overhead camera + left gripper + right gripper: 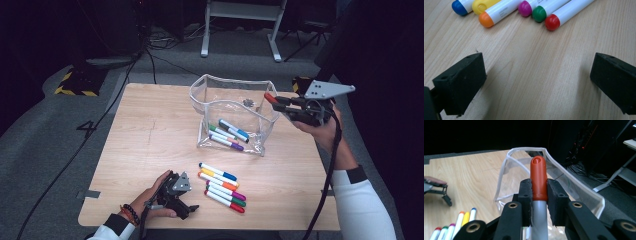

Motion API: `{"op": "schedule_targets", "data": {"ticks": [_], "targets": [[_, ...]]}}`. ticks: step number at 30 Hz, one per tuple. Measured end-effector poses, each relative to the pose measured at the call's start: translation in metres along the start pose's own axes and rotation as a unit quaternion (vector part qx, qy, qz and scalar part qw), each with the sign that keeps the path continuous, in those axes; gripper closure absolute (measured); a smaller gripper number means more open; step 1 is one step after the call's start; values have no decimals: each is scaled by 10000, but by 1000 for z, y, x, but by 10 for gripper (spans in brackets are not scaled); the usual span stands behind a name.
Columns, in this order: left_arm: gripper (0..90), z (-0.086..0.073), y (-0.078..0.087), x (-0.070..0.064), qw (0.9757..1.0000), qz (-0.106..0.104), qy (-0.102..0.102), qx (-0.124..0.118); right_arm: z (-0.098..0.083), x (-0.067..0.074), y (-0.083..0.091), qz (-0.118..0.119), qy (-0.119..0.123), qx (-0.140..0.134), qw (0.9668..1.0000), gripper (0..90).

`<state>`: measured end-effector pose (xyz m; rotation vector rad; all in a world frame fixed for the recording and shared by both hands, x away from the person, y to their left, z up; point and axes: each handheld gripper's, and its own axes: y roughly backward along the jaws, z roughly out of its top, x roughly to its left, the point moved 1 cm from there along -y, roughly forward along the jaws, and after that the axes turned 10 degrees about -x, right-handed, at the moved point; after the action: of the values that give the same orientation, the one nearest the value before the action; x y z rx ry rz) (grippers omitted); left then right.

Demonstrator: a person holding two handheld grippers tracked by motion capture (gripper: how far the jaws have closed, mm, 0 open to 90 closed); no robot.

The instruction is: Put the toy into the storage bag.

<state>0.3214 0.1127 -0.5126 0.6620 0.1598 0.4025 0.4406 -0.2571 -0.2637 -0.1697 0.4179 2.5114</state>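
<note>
One red-capped marker [538, 178] is sitting in my right gripper [539, 192], and the two black jaws are pinching it just under the cap. Its long body is running straight along my jaws, so the cap is sticking out past the tips, away from my hand.

Right ahead of that cap, and a little below, the clear pouch [235, 90] is standing open on the table [150, 135]. Its white rim is curving around just in front of my jaws. I think the next move is turning on this one thing: the marker is pointing at the mouth of the pouch, so it needs to tip cap-down and go over the near rim. A few markers in the pouch [227, 134] are already lying at the bottom.

My right hand [325, 131] is much nearer to the pouch than my left one.

Farther off, my left gripper [181, 201] is resting low by the near edge of the table. Its jaws are spread wide, with nothing between them but bare wood. Just past its tips, six loose markers [222, 187] are lying side by side, with their round caps [552, 22] facing that gripper.
</note>
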Motion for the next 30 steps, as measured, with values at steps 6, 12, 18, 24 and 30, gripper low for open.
{"op": "schedule_targets", "data": {"ticks": [6,12,18,24,30], "targets": [[5,0,0,0,10000,2,-4,6,17,-10,-33,23,20,143,9999,747],[5,0,0,0,10000,0,-3,3,19,-18,-64,22,-7,393,9992,747],[6,0,0,-1,10000,0,25,-27,0,-26,-103,12,-68,991,9951,747],[6,0,0,-1,10000,14,28,-15,-17,-30,-126,-26,-70,1699,9854,747],[6,0,0,-1,10000,1,24,-31,-31,-24,-143,116,-15,2435,9698,746]]}}
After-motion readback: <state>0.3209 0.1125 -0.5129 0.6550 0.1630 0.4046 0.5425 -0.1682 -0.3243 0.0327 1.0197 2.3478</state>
